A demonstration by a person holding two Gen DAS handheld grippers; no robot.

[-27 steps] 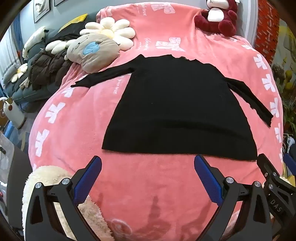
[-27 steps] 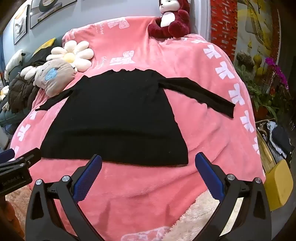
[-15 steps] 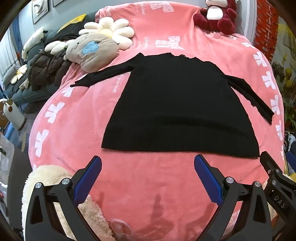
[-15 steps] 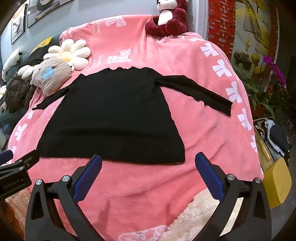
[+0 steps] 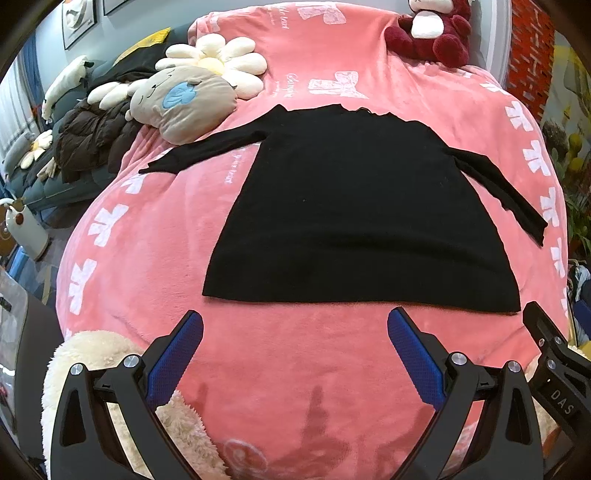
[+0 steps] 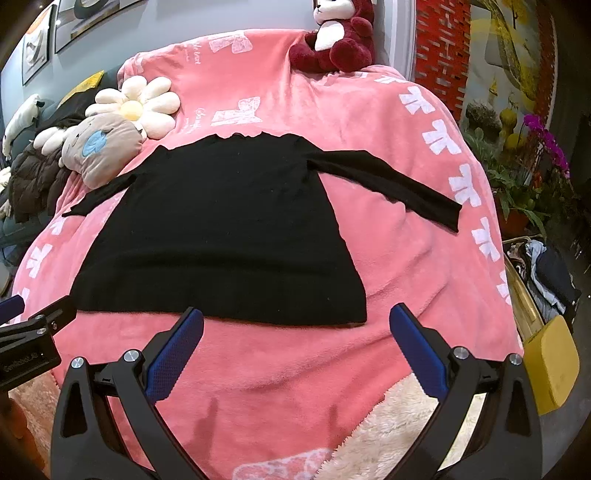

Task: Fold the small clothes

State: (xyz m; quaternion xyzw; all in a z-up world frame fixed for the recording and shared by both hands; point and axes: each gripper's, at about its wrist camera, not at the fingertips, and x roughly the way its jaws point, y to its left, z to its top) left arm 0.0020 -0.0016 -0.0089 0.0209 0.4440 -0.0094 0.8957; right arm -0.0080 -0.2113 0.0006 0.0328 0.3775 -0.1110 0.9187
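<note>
A black long-sleeved top (image 5: 354,206) (image 6: 225,229) lies flat on a pink blanket (image 5: 155,236) (image 6: 406,266), hem toward me, both sleeves spread out to the sides. My left gripper (image 5: 295,328) hovers open over bare blanket just short of the hem's middle, nothing between its blue pads. My right gripper (image 6: 295,326) is open too, its left fingertip (image 6: 190,325) over the hem edge near the top's right corner. Each gripper's black body shows at the edge of the other's view.
A grey plush pillow (image 5: 184,103) and a flower cushion (image 5: 218,62) sit beyond the left sleeve, a dark red plush toy (image 5: 432,33) at the far end. Cream fleece (image 5: 122,387) lies near me, a yellow bin of clothes (image 6: 543,302) at the right, a dark jacket (image 5: 92,136) at the left.
Both grippers have crept slightly forward toward the hem; the top fills a little more of each view. The jaws stay wide and the garment has not moved.
</note>
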